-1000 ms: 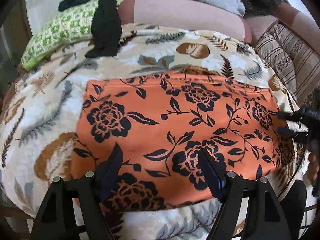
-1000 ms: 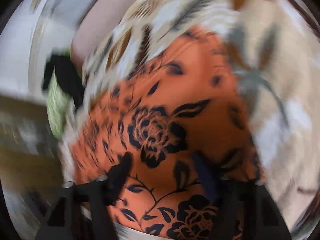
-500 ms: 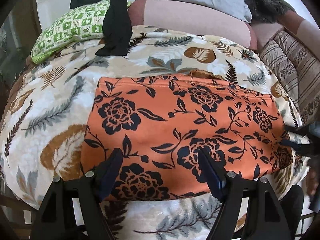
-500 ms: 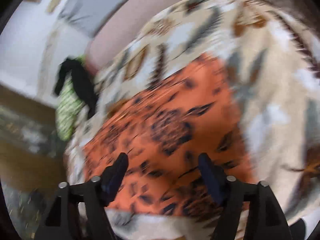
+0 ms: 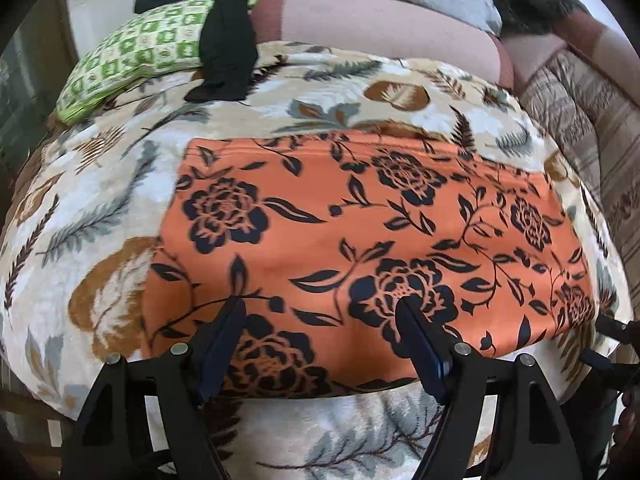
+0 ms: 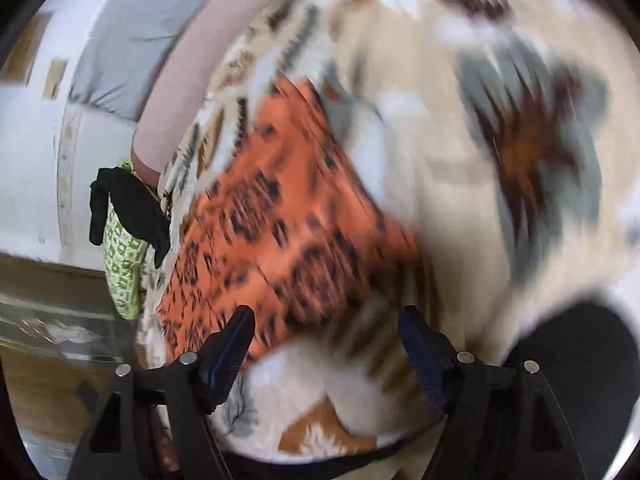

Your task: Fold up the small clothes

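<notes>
Left gripper (image 5: 320,320) hovers spread over an orange flowered cloth (image 5: 360,248) lying flat on a blanket (image 5: 100,208). Right gripper (image 6: 326,330) is spread too, holding nothing

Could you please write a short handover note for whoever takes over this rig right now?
Left gripper: open, empty, hovering over the near edge of the orange floral garment.
Right gripper: open, empty, at the garment's right end; that view is blurred.
Garment: lies flat in a rectangle on the leaf-print blanket. A black garment is draped over the green pillow.
Done: orange piece laid out, possibly part-folded.
Left: likely grip an edge and fold it; black piece untouched.
</notes>
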